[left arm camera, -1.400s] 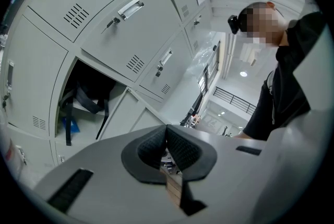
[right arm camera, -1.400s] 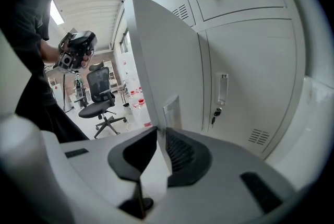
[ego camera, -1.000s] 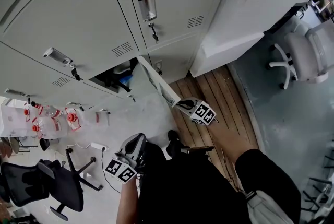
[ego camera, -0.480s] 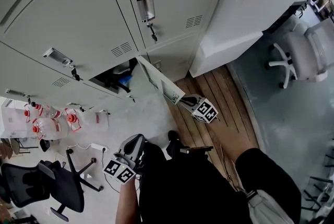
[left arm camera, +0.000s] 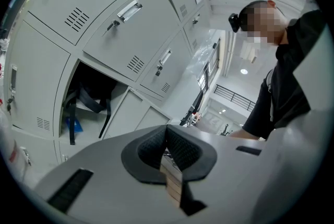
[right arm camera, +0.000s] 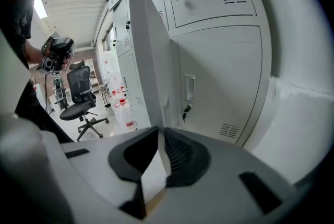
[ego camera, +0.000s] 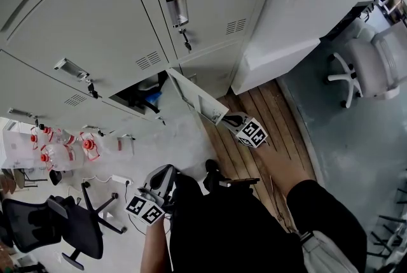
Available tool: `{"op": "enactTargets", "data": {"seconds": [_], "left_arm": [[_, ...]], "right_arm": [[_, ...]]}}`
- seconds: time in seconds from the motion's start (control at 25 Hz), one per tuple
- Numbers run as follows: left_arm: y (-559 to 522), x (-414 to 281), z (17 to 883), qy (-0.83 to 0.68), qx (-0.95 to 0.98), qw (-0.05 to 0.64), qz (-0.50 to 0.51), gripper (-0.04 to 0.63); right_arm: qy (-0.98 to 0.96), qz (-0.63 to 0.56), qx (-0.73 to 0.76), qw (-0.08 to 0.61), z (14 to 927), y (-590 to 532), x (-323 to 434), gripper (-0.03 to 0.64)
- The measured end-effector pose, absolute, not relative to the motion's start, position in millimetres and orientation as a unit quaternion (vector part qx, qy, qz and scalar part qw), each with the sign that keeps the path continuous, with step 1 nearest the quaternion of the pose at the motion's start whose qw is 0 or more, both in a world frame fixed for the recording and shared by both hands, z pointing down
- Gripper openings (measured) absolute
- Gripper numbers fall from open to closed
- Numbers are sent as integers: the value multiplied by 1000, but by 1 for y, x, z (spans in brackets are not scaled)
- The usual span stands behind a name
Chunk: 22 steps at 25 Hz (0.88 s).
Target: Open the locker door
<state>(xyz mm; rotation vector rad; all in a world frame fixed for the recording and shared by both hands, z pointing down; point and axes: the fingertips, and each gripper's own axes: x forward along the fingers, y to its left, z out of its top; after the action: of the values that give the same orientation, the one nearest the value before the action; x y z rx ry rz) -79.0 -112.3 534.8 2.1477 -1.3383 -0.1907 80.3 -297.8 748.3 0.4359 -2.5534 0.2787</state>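
Right gripper [right arm camera: 159, 137] is clamping the edge of the pale grey metal locker door [ego camera: 194, 97], which is standing partly open, more swing needed. Left gripper [left arm camera: 167, 134] is idling closed, empty.

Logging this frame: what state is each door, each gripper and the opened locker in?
locker door: partway open, its edge between the right gripper's jaws.
right gripper: shut on the locker door's edge.
left gripper: jaws together, nothing between them.
neighbouring locker door: closed, key in lock.
dark bag: inside the opened locker.
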Motion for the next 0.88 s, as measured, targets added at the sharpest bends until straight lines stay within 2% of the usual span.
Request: {"op": "enactTargets", "data": {"seconds": [0.4,0.52,0.88], "left_arm": [[-109,-76,534,-503,809,295,-73,14],[-108,-74,533,-502,811,292,-75,15],[-100,-68,529,-497,815,286,-86,15]], "right_arm": [[-943,107,170,264,747,-294,79,46],[-943,107,174,262,746,-290,78,20],[-951,108,173,234,724,-266,73,20]]}}
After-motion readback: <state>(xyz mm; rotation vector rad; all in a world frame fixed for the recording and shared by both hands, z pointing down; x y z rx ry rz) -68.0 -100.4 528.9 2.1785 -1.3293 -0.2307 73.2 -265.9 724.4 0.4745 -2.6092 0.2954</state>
